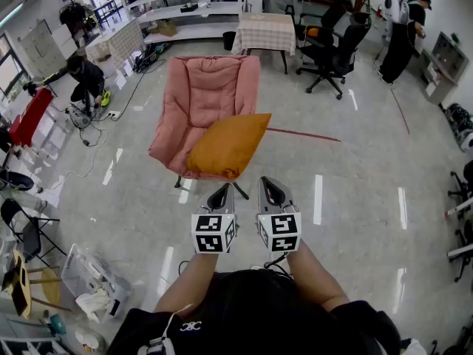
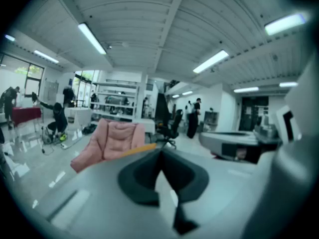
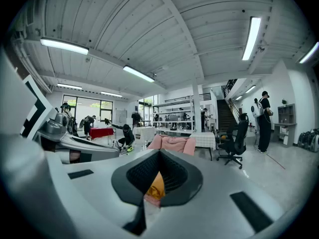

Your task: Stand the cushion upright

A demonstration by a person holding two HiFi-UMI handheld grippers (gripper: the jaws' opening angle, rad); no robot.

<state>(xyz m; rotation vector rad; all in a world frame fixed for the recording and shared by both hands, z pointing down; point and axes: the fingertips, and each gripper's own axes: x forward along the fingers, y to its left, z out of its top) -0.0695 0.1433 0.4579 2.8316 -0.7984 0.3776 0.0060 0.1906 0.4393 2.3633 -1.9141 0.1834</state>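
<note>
Fingers [image 3: 174, 176] of both grippers are closed tip to tip with nothing between them (left view is a bit blurred). Left gripper [image 1: 220, 196] and right gripper [image 1: 271, 191] sit side by side, apart, over the floor [image 1: 347, 198]. Orange cushion [image 1: 228, 145] is just ahead of the tips, untouched, lying slanted on the front edge of the pink chair [image 1: 203, 87]. Black office chair [image 1: 332, 46] is far beyond, to the right.

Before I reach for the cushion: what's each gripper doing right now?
Left gripper: closed, holding nothing.
Right gripper: closed, holding nothing.
</note>
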